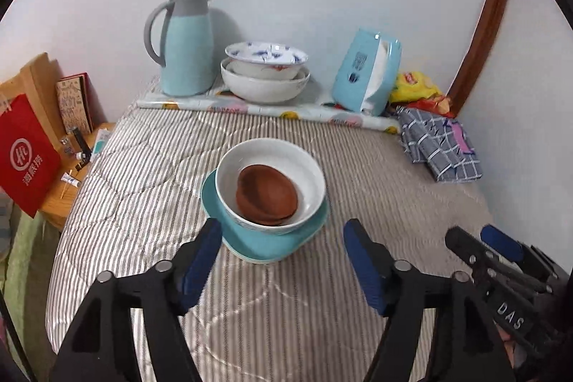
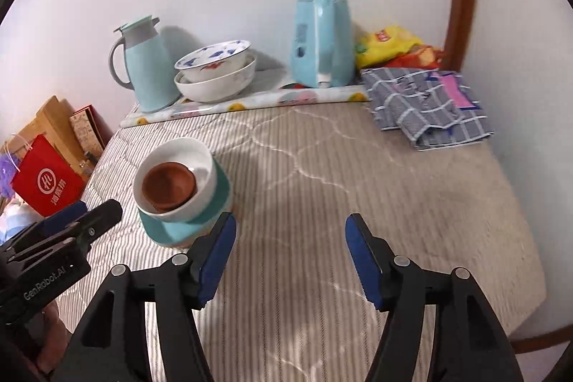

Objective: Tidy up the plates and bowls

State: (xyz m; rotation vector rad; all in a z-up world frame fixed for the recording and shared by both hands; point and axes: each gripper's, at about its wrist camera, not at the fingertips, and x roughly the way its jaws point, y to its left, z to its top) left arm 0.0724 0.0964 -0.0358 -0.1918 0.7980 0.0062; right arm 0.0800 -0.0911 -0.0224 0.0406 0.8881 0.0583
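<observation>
A stack stands mid-table on the striped cloth: teal plates (image 1: pixel 263 244), a white bowl (image 1: pixel 308 183) on them, and brown saucers (image 1: pixel 266 194) inside the bowl. The stack also shows in the right wrist view (image 2: pixel 182 192). A second stack of white and blue-patterned bowls (image 1: pixel 265 74) stands at the back, also in the right wrist view (image 2: pixel 215 70). My left gripper (image 1: pixel 283 235) is open and empty, just in front of the teal plates. My right gripper (image 2: pixel 290 231) is open and empty, to the right of the stack.
A teal thermos jug (image 1: pixel 186 45) stands back left. A teal tissue box (image 1: pixel 365 70), snack bags (image 1: pixel 415 88) and a folded checked cloth (image 1: pixel 440 145) are back right. A red bag (image 1: pixel 25 156) and boxes sit on a side table at left.
</observation>
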